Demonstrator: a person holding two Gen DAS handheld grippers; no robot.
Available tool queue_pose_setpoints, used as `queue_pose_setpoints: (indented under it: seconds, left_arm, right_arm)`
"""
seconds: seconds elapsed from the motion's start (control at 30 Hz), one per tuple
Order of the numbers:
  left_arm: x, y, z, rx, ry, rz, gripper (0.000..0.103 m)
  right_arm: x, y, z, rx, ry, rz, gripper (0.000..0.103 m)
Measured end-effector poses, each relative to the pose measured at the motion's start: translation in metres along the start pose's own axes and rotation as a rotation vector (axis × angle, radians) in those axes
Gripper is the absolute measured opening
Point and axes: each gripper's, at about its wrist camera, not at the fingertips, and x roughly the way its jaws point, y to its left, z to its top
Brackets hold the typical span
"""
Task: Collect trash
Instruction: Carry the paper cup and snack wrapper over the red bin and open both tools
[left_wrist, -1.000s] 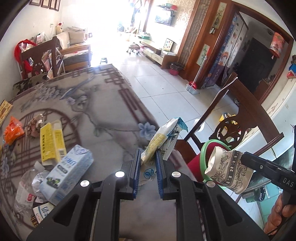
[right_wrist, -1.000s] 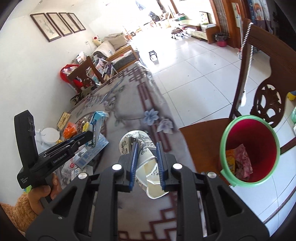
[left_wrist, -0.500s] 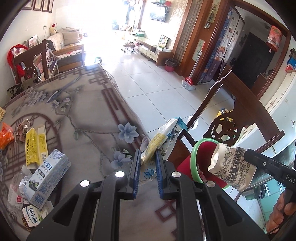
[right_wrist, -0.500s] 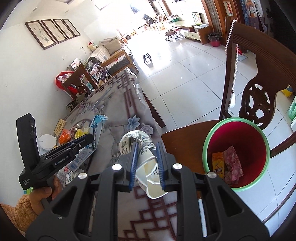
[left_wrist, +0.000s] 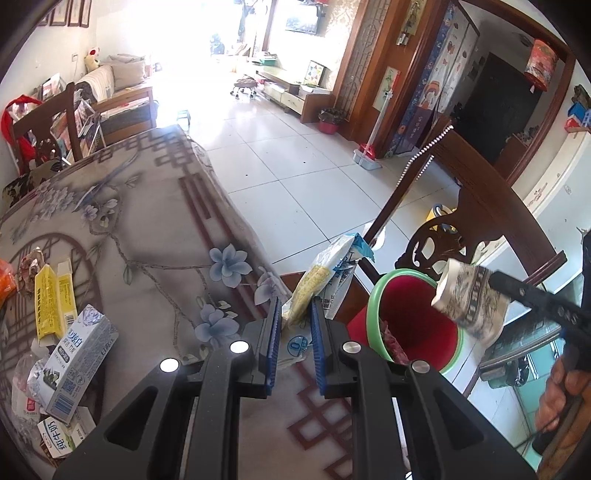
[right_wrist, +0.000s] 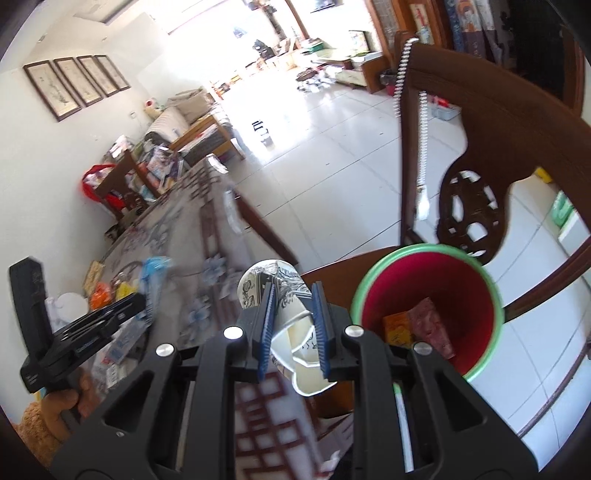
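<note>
My left gripper (left_wrist: 293, 314) is shut on a crumpled snack wrapper (left_wrist: 325, 275), yellow and white with a blue torn top, held up at the table's right edge. My right gripper (right_wrist: 293, 299) is shut on a squashed paper cup (right_wrist: 284, 295) with a black ink pattern. In the left wrist view that cup (left_wrist: 471, 299) hangs over the rim of the red bin with a green rim (left_wrist: 413, 317). The bin (right_wrist: 428, 291) stands on a wooden chair seat and holds an orange packet and a pink wrapper.
More trash lies on the patterned tablecloth (left_wrist: 140, 229) at the left: a blue-white milk carton (left_wrist: 79, 360), a yellow box (left_wrist: 53, 295), an orange wrapper and crumpled foil. The carved chair back (right_wrist: 476, 147) rises behind the bin. Tiled floor lies beyond.
Both grippers have moved right toward the bin, each keeping its grip. The cup has come from beside the bin to over its rim, and the wrapper has passed from above the cloth to the table's edge.
</note>
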Motion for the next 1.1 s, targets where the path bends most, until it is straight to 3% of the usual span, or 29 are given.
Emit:
queue_pose_setpoints:
  seconds: [0.23, 0.4, 0.43, 0.47, 0.5, 0.63, 0.7, 0.77, 0.8, 0.93, 1.1]
  left_arm:
    - [0.023, -0.04, 0.001, 0.075, 0.053, -0.064, 0.013]
    - [0.047, -0.085, 0.006, 0.164, 0.089, -0.14, 0.013]
    - [0.053, -0.095, 0.007, 0.183, 0.093, -0.151, 0.013]
    - [0.059, -0.107, 0.009, 0.209, 0.1, -0.169, 0.013]
    - [0.066, -0.118, 0.01, 0.229, 0.11, -0.19, 0.013]
    - [0.094, -0.157, 0.013, 0.282, 0.15, -0.254, 0.014]
    - [0.105, -0.172, 0.012, 0.292, 0.175, -0.281, 0.019]
    - [0.113, -0.183, 0.011, 0.297, 0.184, -0.292, 0.043]
    - [0.114, -0.187, 0.011, 0.297, 0.18, -0.3, 0.047]
    - [0.107, -0.192, 0.008, 0.302, 0.165, -0.323, 0.054]
    - [0.081, -0.173, 0.012, 0.297, 0.11, -0.302, 0.054]
  right_arm:
    - [0.024, -0.052, 0.028, 0.027, -0.02, -0.164, 0.021]
    - [0.036, -0.086, 0.027, 0.068, 0.016, -0.234, 0.022]
    - [0.037, -0.092, 0.025, 0.076, 0.023, -0.248, 0.029]
    - [0.036, -0.1, 0.022, 0.096, 0.02, -0.266, 0.047]
    - [0.032, -0.107, 0.019, 0.119, 0.002, -0.284, 0.055]
    - [0.005, -0.123, 0.008, 0.161, -0.061, -0.339, 0.059]
    - [-0.008, -0.132, 0.001, 0.179, -0.076, -0.37, 0.059]
    - [-0.021, -0.138, -0.006, 0.199, -0.082, -0.389, 0.059]
    - [-0.026, -0.141, -0.01, 0.211, -0.086, -0.397, 0.059]
    - [-0.042, -0.138, -0.019, 0.227, -0.095, -0.406, 0.059]
    - [-0.041, -0.109, -0.019, 0.185, -0.099, -0.369, 0.061]
